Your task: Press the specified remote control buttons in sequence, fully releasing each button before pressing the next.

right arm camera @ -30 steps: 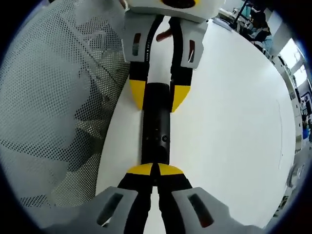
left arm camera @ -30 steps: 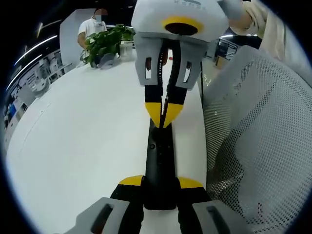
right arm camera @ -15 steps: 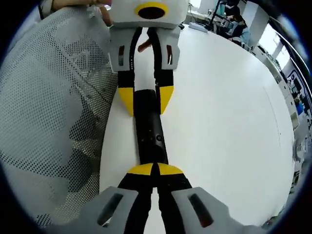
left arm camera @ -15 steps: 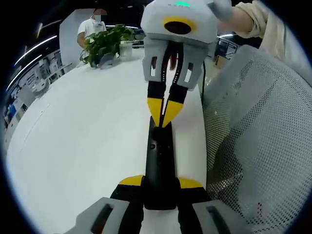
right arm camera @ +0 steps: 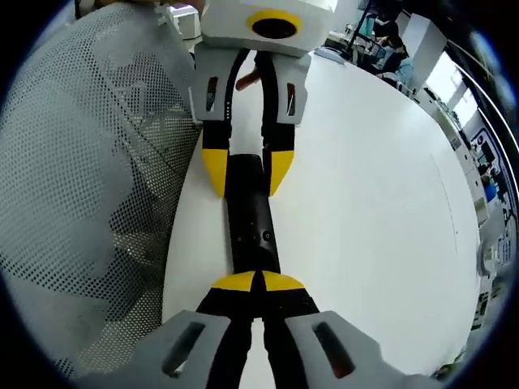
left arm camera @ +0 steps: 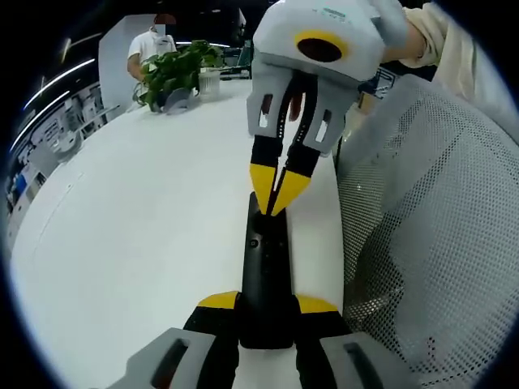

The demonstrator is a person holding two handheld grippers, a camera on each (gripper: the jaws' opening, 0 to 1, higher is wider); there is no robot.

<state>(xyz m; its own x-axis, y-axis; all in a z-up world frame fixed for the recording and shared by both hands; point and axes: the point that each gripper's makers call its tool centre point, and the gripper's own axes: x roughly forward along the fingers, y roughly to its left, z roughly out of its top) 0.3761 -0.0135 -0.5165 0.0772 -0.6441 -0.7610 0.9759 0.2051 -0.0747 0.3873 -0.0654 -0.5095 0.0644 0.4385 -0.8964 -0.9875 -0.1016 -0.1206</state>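
1. Left gripper view: the left gripper (left arm camera: 268,308) grips the near end of the black remote control (left arm camera: 263,267), which lies lengthwise on the white table (left arm camera: 138,235), a yellow tip on each side of it.
2. Same view, against a second ago: the right gripper (left arm camera: 276,194) has tilted. Its body now leans toward the mesh chair back (left arm camera: 438,219) and sits higher above the remote. Its yellow tips are together in a point at the remote's far end; contact I cannot tell.
3. Around the remote here: the mesh chair back stands just beside it on the right. Well beyond its far end are a potted plant (left arm camera: 174,73) and a person (left arm camera: 154,40).
4. Right gripper view: the right gripper (right arm camera: 255,282) has its jaws closed, tips touching each other over the remote's (right arm camera: 250,223) near end.
5. Same view, against earlier: the left gripper (right arm camera: 246,174), clamped on the remote's far end, now sits lower and nearer the middle of the picture. More of the table (right arm camera: 373,186) shows beyond it.
6. Around the remote here: the mesh chair back (right arm camera: 89,162) runs along the left of the remote, close to it. Nothing covers the remote's buttons.
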